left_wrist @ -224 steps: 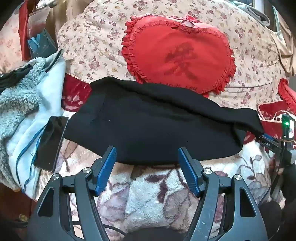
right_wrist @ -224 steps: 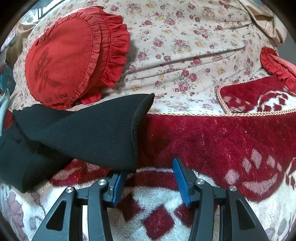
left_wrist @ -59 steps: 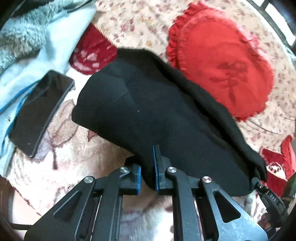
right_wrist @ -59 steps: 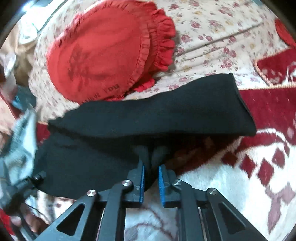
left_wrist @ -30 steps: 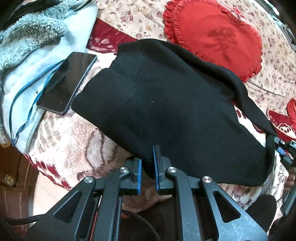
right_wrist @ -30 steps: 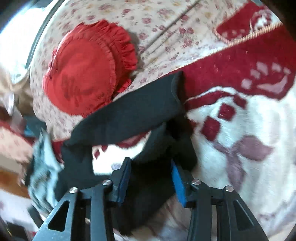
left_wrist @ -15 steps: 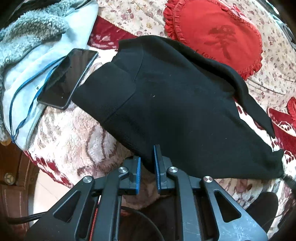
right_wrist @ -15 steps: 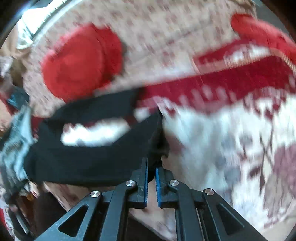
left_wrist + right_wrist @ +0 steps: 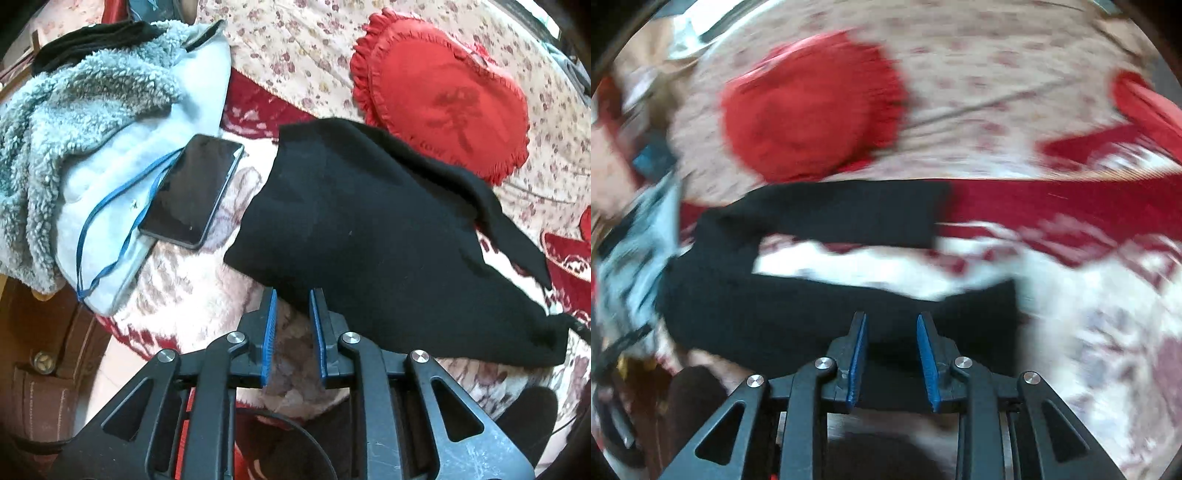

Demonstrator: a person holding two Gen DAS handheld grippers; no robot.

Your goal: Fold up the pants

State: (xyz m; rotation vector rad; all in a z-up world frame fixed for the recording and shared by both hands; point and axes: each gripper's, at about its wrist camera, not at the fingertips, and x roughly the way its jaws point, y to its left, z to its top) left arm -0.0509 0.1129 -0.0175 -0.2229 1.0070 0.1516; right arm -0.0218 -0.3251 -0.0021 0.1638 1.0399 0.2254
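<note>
The knitted pants are plain black. They lie on a fluffy blanket of cream with dark red and mauve flower shapes. The frilled heart-shaped cushion is red with a darker red character. The bedspread is beige with small pink flowers. The phone is glossy black; the fleece jacket is grey and pale blue.

My right wrist view is smeared by motion: the red frilled cushion shows no ruffle detail, and the black knit pants have soft edges. In my left view, the grey fleece jacket runs off the frame's edge.
</note>
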